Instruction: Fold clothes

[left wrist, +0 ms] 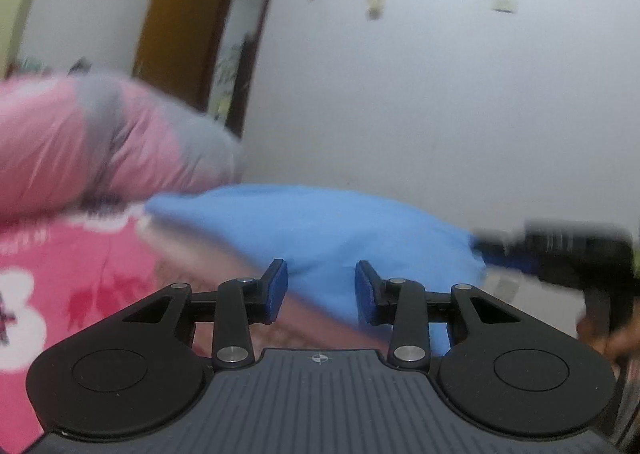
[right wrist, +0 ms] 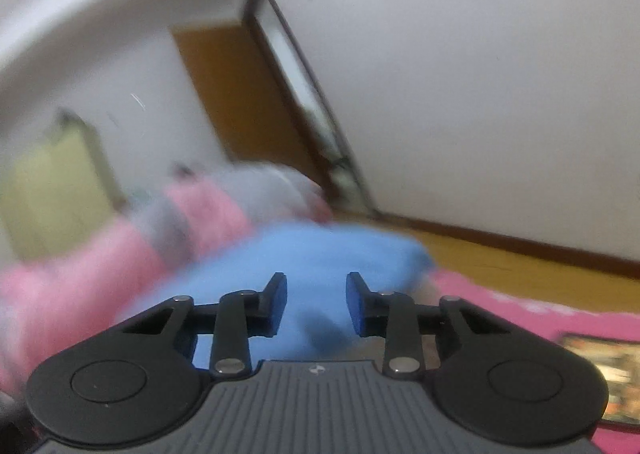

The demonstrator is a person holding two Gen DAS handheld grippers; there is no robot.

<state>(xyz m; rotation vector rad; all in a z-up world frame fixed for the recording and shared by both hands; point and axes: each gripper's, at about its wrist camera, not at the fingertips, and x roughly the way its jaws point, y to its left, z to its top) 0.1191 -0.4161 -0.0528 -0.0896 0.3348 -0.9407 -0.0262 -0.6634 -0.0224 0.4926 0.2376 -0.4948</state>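
Hovering both grippers with nothing held: left gripper (left wrist: 321, 291) and right gripper (right wrist: 317, 304) each stand parted and empty. Blue garment (left wrist: 320, 230) lies bunched just ahead of both jaw pairs on the pink blanket (left wrist: 80, 294), so I judge I'm lining up a fresh grab.

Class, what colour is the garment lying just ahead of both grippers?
Plain light blue garment; clearest in the left wrist view.

We count one blue garment (left wrist: 320, 230) ahead of our two grippers, one pink-and-grey quilt (left wrist: 100, 141) left of it, and one pink bedspread (left wrist: 80, 274).
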